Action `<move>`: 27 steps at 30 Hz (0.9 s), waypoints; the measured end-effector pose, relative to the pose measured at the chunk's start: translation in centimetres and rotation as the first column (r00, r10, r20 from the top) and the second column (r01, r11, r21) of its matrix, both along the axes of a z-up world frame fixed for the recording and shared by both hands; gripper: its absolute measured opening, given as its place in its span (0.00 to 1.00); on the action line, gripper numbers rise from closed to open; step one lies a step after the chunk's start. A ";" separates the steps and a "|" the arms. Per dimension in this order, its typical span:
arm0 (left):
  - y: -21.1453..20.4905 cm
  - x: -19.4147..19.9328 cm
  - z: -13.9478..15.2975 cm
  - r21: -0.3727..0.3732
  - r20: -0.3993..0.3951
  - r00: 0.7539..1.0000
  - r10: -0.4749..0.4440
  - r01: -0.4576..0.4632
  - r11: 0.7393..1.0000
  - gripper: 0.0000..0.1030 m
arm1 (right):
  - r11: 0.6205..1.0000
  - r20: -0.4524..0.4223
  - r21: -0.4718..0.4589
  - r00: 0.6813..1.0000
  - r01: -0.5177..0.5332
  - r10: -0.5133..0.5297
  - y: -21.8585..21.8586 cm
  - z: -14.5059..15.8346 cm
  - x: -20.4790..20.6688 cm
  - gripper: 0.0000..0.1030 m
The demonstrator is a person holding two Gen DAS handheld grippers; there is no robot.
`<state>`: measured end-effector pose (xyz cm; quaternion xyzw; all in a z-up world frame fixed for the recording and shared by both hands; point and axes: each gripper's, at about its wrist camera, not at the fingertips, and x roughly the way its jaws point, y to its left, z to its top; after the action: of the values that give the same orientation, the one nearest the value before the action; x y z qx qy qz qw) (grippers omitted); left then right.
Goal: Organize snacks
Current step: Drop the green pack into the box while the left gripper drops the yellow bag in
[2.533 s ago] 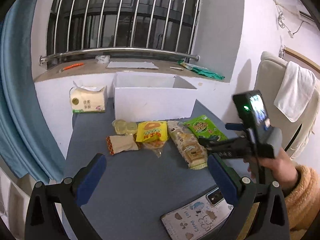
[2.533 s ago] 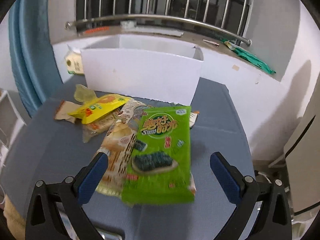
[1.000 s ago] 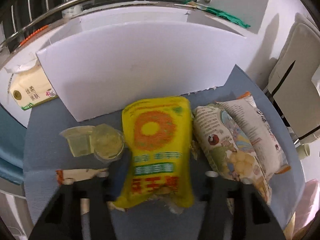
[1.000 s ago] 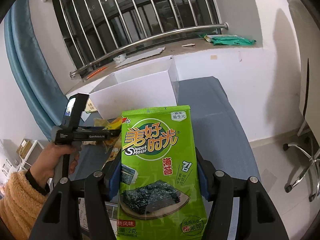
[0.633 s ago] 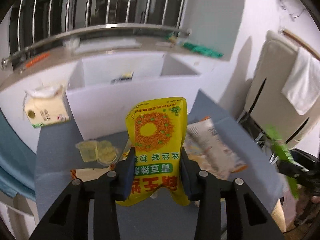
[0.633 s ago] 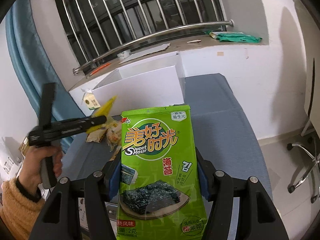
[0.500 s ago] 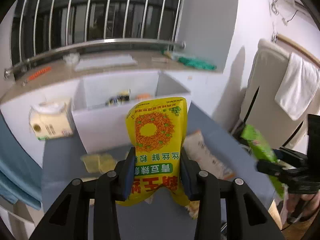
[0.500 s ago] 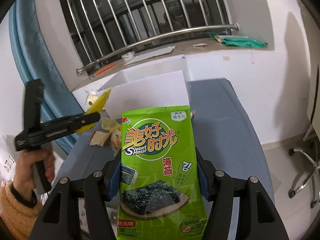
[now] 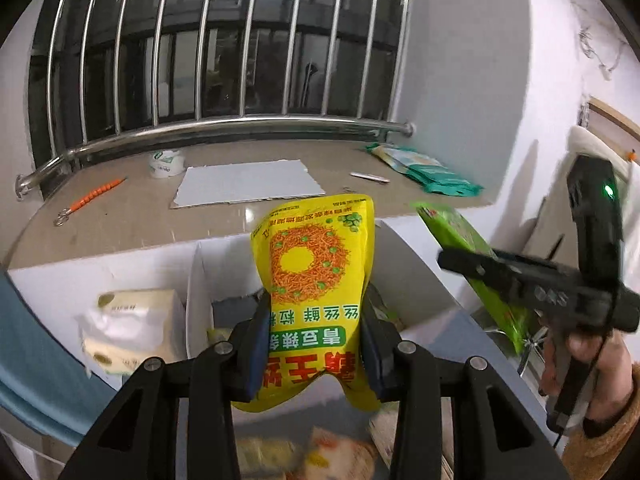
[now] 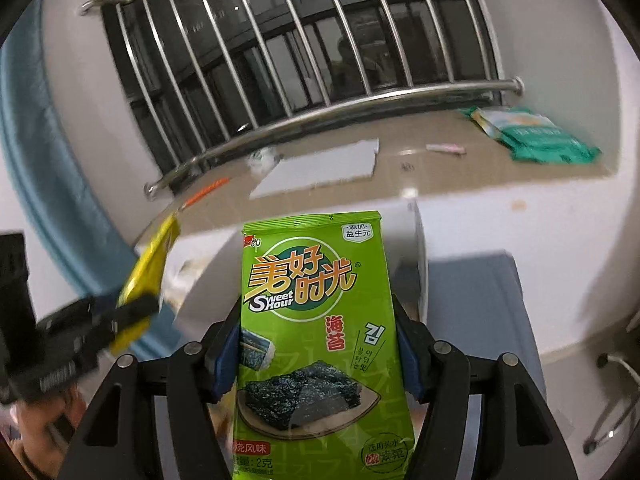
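Note:
My left gripper (image 9: 316,340) is shut on a yellow snack bag (image 9: 316,280) and holds it upright above the open white box (image 9: 200,280). My right gripper (image 10: 318,352) is shut on a green seaweed snack bag (image 10: 316,320) and holds it in front of the white box (image 10: 416,264). The right gripper (image 9: 448,258) with the green bag (image 9: 472,264) shows at the right of the left wrist view, over the box's right end. The left gripper (image 10: 148,306) with the yellow bag (image 10: 148,264) shows at the left of the right wrist view.
A tissue pack (image 9: 132,328) lies left of the box. More snack bags (image 9: 332,456) lie on the grey table (image 10: 480,300) below. The window ledge (image 9: 160,208) behind carries a grey sheet, green packets (image 9: 424,168) and an orange pen.
Both grippers have risen and moved forward toward the white box, each still holding its bag. The box interior now shows under the yellow bag.

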<state>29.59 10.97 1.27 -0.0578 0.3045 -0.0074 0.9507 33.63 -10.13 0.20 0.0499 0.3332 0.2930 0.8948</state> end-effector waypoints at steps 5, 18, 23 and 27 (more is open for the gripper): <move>1.6 4.6 -0.9 0.049 -0.042 0.998 0.055 -0.053 0.997 0.57 | 0.999 -0.051 -0.031 0.998 0.033 -0.035 2.4 0.1 6.6 0.76; 1.8 3.1 -1.5 0.096 -0.058 0.991 0.119 -0.113 0.989 1.00 | 0.989 0.066 -0.151 0.998 -0.001 0.011 3.2 1.2 4.6 1.00; 1.1 -0.5 0.0 0.097 -0.008 0.994 0.109 -0.107 0.989 1.00 | 0.991 0.088 -0.133 0.996 -0.005 0.017 1.9 2.2 2.2 1.00; 0.0 -4.3 1.4 0.083 0.030 0.997 0.071 -0.073 0.994 1.00 | 0.995 0.117 -0.095 0.992 -0.030 0.041 0.5 2.9 -1.3 1.00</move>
<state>25.28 11.01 2.64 -0.0286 0.2892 0.0388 0.9561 32.32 -9.65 3.10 -0.0152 0.2934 0.2953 0.9091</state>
